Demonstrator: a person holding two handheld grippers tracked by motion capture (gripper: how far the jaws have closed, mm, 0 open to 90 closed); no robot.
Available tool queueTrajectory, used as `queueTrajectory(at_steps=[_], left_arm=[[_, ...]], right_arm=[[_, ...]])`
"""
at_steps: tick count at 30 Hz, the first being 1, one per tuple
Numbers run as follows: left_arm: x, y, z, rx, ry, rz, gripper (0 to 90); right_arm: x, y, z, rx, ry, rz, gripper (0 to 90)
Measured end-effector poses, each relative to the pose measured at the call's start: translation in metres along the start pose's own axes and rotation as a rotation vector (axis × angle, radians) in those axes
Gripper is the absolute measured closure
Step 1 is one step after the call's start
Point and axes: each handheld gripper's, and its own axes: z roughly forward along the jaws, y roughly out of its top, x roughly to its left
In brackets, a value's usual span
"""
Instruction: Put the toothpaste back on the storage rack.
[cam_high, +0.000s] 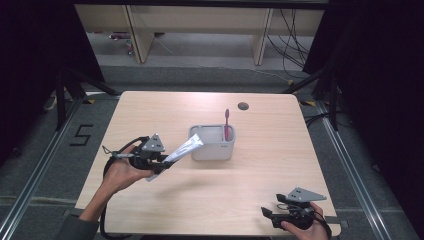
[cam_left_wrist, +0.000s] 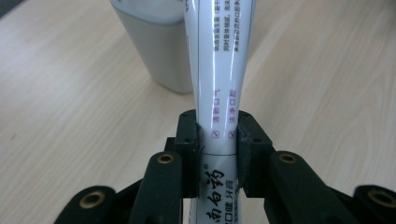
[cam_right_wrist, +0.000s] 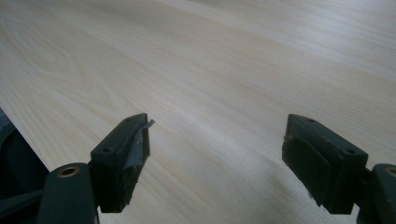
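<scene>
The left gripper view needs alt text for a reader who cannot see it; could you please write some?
The left hand-held gripper clamps a white toothpaste tube between its black jaws, the tube pointing away towards a grey holder on the pale wooden table.

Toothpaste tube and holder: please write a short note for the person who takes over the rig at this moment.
Left claw: shut on the tube, held above the table, tip tilted toward the holder.
Right claw: open, holds nothing, low over the table's near right corner.
Holder: mid-table, with a toothbrush upright in its right side.
Done: tube picked up; toothbrush in the holder.
Left: probably put the tube into the holder, then release it.
</scene>
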Motion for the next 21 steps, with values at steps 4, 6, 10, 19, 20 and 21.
queueTrajectory(at_steps=[4,6,10,19,20,21], left_arm=[[0.004,0.003,-0.004,-0.086,0.022,-0.051,73.2],[0.007,0.005,-0.007,-0.132,0.038,-0.070,73.2],[0.008,0.010,-0.010,-0.170,0.049,-0.087,73.2],[0.011,0.022,-0.011,-0.275,0.053,-0.148,73.2],[0.011,0.024,-0.011,-0.288,0.068,-0.149,73.2],[0.012,0.026,-0.011,-0.287,0.070,-0.154,73.2]], right_arm=[[0.000,0.000,0.000,-0.008,0.002,0.005,24.0],[0.001,-0.001,0.000,0.000,0.009,0.033,24.0],[0.001,-0.001,0.000,-0.007,0.010,0.032,23.8],[0.001,0.000,0.000,-0.011,0.008,0.031,23.5],[0.001,-0.001,0.000,-0.011,0.007,0.031,23.5],[0.001,-0.001,0.000,-0.010,0.009,0.031,23.5]])
